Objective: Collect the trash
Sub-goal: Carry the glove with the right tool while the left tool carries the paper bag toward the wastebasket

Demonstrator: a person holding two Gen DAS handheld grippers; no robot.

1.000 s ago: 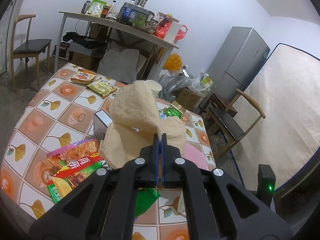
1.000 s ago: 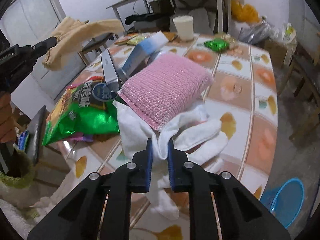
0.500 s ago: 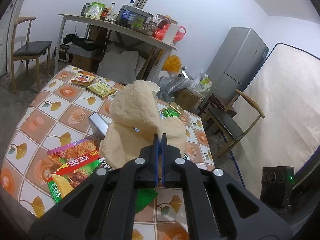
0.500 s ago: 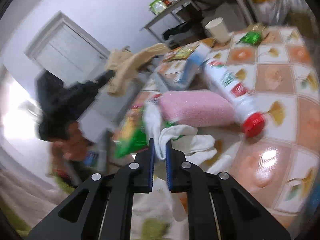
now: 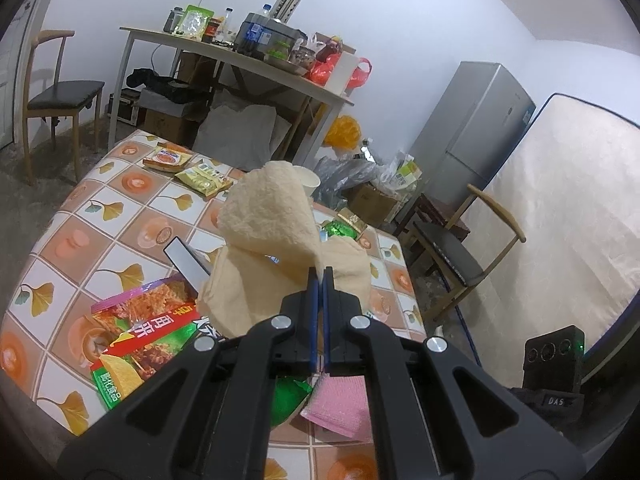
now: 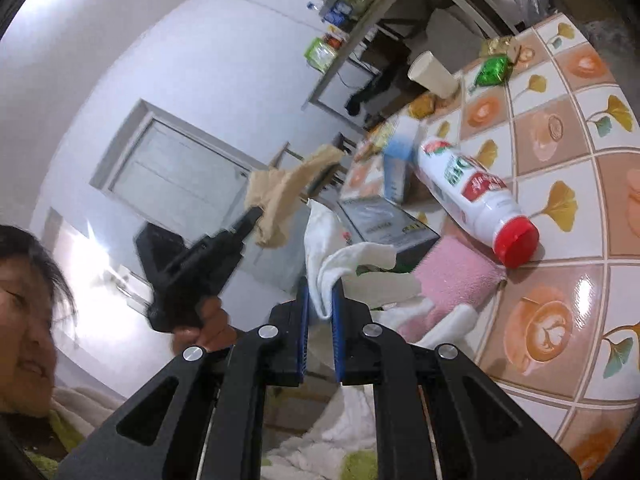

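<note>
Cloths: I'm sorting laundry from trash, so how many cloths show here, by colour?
Beige cloth: 1, in the left hand-held gripper
White cloth: 1, in the right hand-held gripper
Pink cloth: 1, on the table
Total: 3

From my left camera, the beige towel (image 5: 276, 240) hides most of the paper cup (image 5: 310, 179) and the box (image 5: 188, 258) behind it. The pink sponge (image 5: 340, 404) is half covered by my gripper. On the right camera, the snack packets (image 6: 424, 106) blur beyond reading.

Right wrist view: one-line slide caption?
Right tool shut on white cloth; white bottle lies on tiled table.
</note>
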